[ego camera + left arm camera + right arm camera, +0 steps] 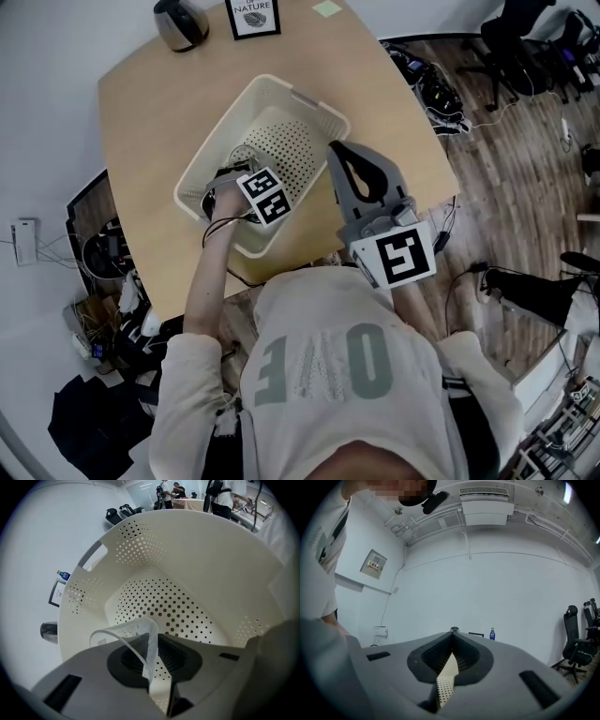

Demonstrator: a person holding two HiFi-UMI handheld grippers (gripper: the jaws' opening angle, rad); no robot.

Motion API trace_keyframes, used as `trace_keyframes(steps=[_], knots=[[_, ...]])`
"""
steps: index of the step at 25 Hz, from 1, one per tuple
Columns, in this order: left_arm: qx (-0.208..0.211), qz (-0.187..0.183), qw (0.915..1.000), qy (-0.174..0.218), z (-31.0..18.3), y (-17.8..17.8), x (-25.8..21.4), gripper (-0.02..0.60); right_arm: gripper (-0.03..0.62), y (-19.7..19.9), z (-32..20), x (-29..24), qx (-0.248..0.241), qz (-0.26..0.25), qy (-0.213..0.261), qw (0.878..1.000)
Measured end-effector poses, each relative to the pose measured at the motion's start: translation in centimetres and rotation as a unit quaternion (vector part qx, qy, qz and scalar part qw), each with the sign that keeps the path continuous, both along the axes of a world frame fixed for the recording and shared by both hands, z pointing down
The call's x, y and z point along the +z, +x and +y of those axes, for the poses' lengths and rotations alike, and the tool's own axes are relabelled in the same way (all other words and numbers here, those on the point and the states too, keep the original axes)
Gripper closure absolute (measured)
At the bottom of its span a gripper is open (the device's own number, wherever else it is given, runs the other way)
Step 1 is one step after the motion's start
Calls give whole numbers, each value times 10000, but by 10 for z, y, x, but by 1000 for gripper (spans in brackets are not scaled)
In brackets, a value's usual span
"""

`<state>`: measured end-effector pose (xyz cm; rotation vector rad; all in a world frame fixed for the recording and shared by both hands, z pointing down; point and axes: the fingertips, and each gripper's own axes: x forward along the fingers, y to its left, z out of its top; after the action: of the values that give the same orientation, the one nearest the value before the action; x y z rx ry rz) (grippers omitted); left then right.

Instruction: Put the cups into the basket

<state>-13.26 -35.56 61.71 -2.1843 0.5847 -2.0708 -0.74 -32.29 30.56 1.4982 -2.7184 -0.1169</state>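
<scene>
Basket [211,573] walls ring the left claw [155,644]; open above.

Clear cup [133,629]: its lower part is hidden behind the left gripper [157,645]. Framed print [253,17]: cut off by the head view's top edge.

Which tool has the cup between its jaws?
The left tool, down inside the basket: the wall of the clear cup stands between its jaws. The right tool is outside the basket, jaws together, nothing between them.
</scene>
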Motion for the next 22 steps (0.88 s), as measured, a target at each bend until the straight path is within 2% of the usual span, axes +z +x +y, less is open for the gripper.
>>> trace_keyframes(steps=[4,7,10,13,16,19,21,22], knots=[[100,-19,9996,244,0,4,-2,511,596,-1,5,-1,-20,-20,18,10000],[194,66,9979,622,-7,8,-7,462,596,0,5,-1,-4,-30,18,10000],[209,198,9972,688,-6,13,-9,454,597,0,6,0,13,-46,8,10000],[214,342,9955,854,-9,21,-12,400,597,2,7,2,11,-47,3,10000],[139,417,9944,966,-11,21,-13,388,596,3,8,2,3,-50,8,10000],[71,504,9919,1160,-11,19,-16,329,597,3,10,1,-22,-35,10,10000],[22,624,9887,1360,-14,20,-19,264,597,2,10,1,-53,-38,8,10000],[4,679,9871,1446,-15,21,-21,264,596,1,10,1,-81,-46,-4,10000]])
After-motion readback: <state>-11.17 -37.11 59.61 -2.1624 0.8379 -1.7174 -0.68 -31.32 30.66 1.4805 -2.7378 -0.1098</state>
